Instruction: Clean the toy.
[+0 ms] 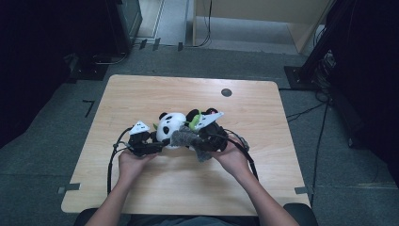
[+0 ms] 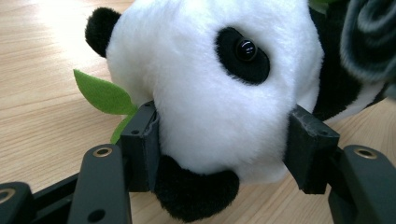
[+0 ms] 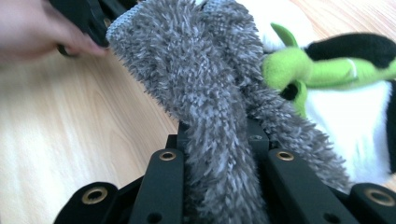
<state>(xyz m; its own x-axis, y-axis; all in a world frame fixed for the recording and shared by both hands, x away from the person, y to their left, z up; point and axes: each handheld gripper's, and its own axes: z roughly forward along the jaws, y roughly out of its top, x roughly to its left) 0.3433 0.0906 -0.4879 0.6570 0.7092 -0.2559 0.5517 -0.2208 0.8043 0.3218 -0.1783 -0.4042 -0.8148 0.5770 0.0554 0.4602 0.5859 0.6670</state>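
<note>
A black and white panda plush (image 1: 170, 127) lies in the middle of the wooden table (image 1: 141, 94). My left gripper (image 2: 224, 144) is shut on the panda's white head (image 2: 210, 84), one pad on each side of the muzzle. A green felt leaf (image 2: 102, 93) sticks out beside the left pad. My right gripper (image 3: 218, 137) is shut on a grey fuzzy cloth (image 3: 205, 79), which drapes up over the panda. A green plush bamboo stalk (image 3: 317, 70) lies against the panda's belly. In the high view the left gripper (image 1: 159, 142) and right gripper (image 1: 196, 136) flank the toy, and the cloth (image 1: 187, 138) lies between them.
A round black grommet (image 1: 226, 92) sits in the table near its far edge. Cables trail from both grippers toward the person. The person's other hand (image 3: 37, 28) appears at the top left of the right gripper view. Dark stands and cables line the floor around the table.
</note>
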